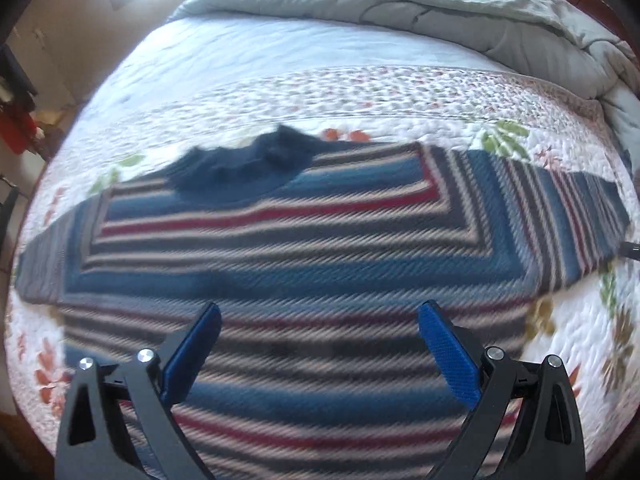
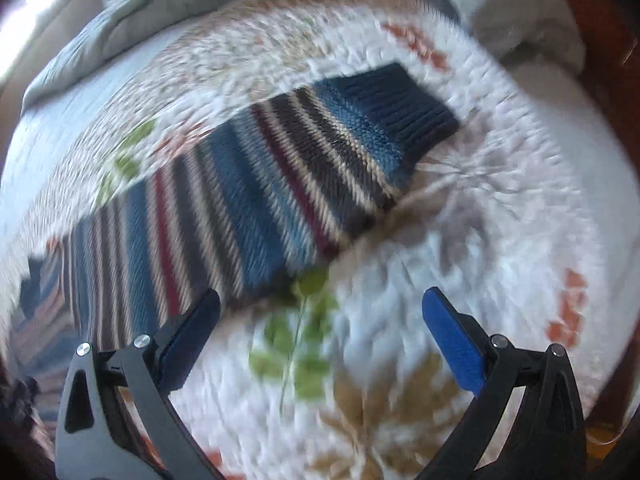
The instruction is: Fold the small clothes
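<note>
A small striped knit sweater in blue, red, beige and dark bands lies spread flat on the bed, its navy collar at the far side and both sleeves out sideways. My left gripper hovers open over the sweater's lower body, nothing between its blue pads. In the right wrist view, one sleeve runs diagonally, ending in a navy ribbed cuff. My right gripper is open above the quilt just below that sleeve, its left finger over the sleeve's edge. Both views are motion-blurred.
The sweater rests on a white floral quilt. A rumpled grey-green comforter is piled at the far end of the bed. A dark wooden bed frame runs along the right side. Red items sit off the bed at left.
</note>
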